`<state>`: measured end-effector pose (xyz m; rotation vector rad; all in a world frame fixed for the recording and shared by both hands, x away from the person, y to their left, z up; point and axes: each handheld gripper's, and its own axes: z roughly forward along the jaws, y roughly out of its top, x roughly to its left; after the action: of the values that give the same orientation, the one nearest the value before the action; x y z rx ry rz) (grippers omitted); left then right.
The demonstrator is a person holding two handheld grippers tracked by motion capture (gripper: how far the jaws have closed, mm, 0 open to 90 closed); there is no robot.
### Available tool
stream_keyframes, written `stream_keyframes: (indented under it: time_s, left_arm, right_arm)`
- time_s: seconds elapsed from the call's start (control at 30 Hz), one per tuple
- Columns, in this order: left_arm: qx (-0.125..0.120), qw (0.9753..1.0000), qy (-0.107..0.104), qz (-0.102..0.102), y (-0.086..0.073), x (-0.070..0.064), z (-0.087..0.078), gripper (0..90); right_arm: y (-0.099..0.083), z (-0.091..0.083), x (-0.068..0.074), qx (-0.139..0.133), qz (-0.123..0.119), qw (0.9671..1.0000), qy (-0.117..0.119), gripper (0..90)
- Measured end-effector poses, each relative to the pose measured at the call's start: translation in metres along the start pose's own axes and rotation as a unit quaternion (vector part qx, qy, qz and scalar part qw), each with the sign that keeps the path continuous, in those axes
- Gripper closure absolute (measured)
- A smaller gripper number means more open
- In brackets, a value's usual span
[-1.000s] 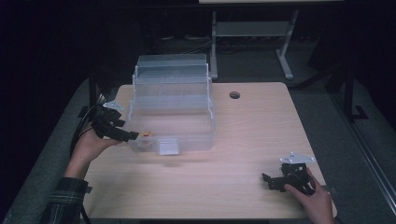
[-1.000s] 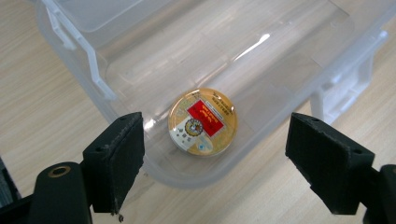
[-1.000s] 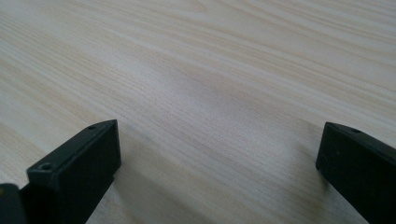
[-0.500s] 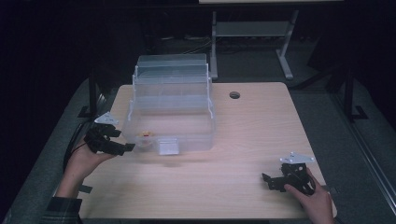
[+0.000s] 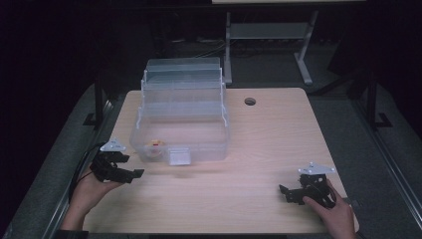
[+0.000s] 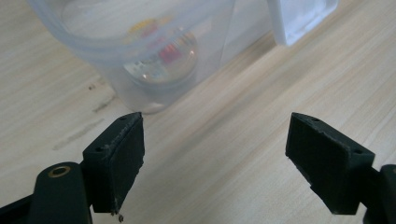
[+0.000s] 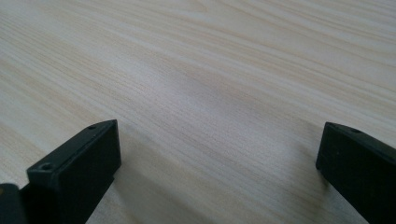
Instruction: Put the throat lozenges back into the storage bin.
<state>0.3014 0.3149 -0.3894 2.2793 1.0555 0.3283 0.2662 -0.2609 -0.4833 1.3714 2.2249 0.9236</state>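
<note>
Storage bin (image 5: 181,127), clear plastic, sits around 11 o'clock on the table (image 5: 268,144), with a small colorful toy (image 6: 161,56) visible through its near corner. Left hand-held gripper (image 5: 130,174) hovers just beside that corner at 8 o'clock, jaws spread, holding nothing, probably lined up to reach in. Right hand-held gripper (image 5: 286,193) rests at 4 o'clock, also spread, well out of the way.

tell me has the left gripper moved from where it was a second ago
Yes. In the high view the left gripper has pulled back from the clear plastic box, toward the table's near edge. Its jaws stand open and empty.
</note>
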Motion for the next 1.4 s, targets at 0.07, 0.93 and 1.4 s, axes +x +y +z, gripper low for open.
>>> stream_keyframes:
  time_s: [0.07, 0.93, 1.4]
  left_arm:
    - [0.0, 1.0, -0.002, 0.0, -0.004, -0.002, 0.002, 18.9]
    - [-0.025, 0.9994, 0.012, 0.019, -0.047, -0.021, 0.038, 16.6]
    - [-0.033, 0.9992, 0.007, 0.022, -0.063, -0.027, 0.05, 13.3]
  right_arm:
    - [0.0, 0.0, 0.0, 0.0, 0.0, 1.0, 0.0, 0.0]
    - [0.0, 0.0, 0.0, 0.0, 0.0, 1.0, 0.0, 0.0]
    - [0.0, 0.0, 0.0, 0.0, 0.0, 1.0, 0.0, 0.0]
